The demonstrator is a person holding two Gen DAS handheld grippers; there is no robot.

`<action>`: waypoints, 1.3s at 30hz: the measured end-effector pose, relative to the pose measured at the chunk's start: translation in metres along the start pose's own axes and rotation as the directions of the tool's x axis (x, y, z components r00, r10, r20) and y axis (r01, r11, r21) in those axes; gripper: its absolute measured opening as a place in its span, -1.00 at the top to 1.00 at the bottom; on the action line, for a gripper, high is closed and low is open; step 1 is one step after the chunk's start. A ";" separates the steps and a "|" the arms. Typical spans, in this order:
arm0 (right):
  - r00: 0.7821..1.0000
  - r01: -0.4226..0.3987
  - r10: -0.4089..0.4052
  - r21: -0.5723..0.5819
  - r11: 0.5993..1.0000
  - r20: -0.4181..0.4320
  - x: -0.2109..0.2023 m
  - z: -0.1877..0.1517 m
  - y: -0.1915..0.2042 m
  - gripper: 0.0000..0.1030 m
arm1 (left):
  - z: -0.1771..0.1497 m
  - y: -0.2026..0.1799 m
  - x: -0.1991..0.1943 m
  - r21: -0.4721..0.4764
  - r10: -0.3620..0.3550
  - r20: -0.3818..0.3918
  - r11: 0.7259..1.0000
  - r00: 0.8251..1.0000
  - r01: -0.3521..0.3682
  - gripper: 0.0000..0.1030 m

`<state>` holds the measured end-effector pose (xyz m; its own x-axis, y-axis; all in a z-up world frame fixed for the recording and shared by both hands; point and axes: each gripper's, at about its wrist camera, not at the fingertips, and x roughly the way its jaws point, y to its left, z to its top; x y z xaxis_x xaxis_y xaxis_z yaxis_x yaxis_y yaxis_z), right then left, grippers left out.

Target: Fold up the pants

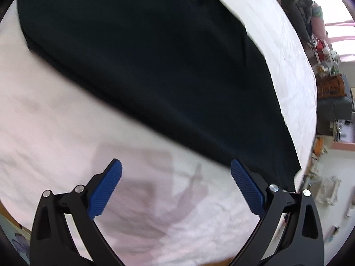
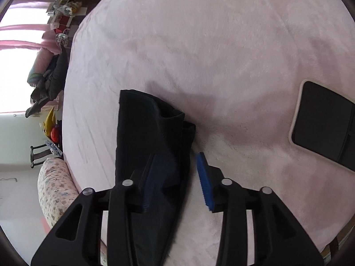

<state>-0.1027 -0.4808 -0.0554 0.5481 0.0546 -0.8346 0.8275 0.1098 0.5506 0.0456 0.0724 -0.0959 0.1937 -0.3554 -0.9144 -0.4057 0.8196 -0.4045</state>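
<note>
Lying flat on the pink bed (image 2: pixel 221 44), the pants (image 1: pixel 155 66) look ready for a fold; the left gripper (image 1: pixel 176 186) hovers open and empty over bare blanket beside them; the right gripper (image 2: pixel 177 177) stands parted around the cuff end, pads not pressing, apparently letting the cloth settle.
</note>
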 end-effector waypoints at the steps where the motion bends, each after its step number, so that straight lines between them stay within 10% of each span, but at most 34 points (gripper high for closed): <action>1: 1.000 0.002 -0.002 -0.012 1.000 0.010 -0.003 -0.004 0.002 0.23 | 0.008 0.005 -0.006 -0.005 0.013 0.029 1.000 1.000 -0.013 -0.92; 13: 0.995 0.047 -0.058 -0.133 0.990 -0.081 0.018 -0.064 0.039 0.08 | 0.164 0.109 -0.066 -0.079 0.185 0.227 0.982 0.956 -0.171 -0.92; 17: 0.990 0.040 -0.061 -0.162 0.986 -0.127 0.033 -0.094 0.056 0.07 | 0.195 0.140 -0.046 -0.115 0.471 0.124 0.881 0.873 -0.459 -0.97; 21: 0.985 0.043 -0.075 -0.203 0.978 -0.153 0.044 -0.111 0.071 0.07 | 0.196 0.202 -0.035 -0.376 0.243 0.028 0.901 0.970 -0.215 -0.97; 30: 0.985 -0.015 -0.042 -0.328 0.944 -0.166 0.043 -0.124 0.097 0.07 | 0.178 0.152 -0.060 -0.086 0.292 0.162 0.956 0.942 -0.282 -0.96; 34: 0.915 -0.250 0.041 -0.482 0.840 -0.402 0.074 -0.181 0.150 0.07 | 0.143 0.100 -0.071 0.119 0.299 0.295 0.931 0.907 -0.346 -0.96; 39: 0.790 -0.476 -0.016 -0.629 0.615 -0.613 0.130 -0.298 0.242 0.07 | 0.110 0.058 -0.093 0.173 0.300 0.475 0.890 0.828 -0.421 -0.96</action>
<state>0.1327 -0.1509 -0.0356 0.3449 0.6499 -0.6773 0.1712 0.6659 0.7262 0.1024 0.2021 -0.0324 0.4629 0.1648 -0.8710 -0.2886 0.9570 0.0277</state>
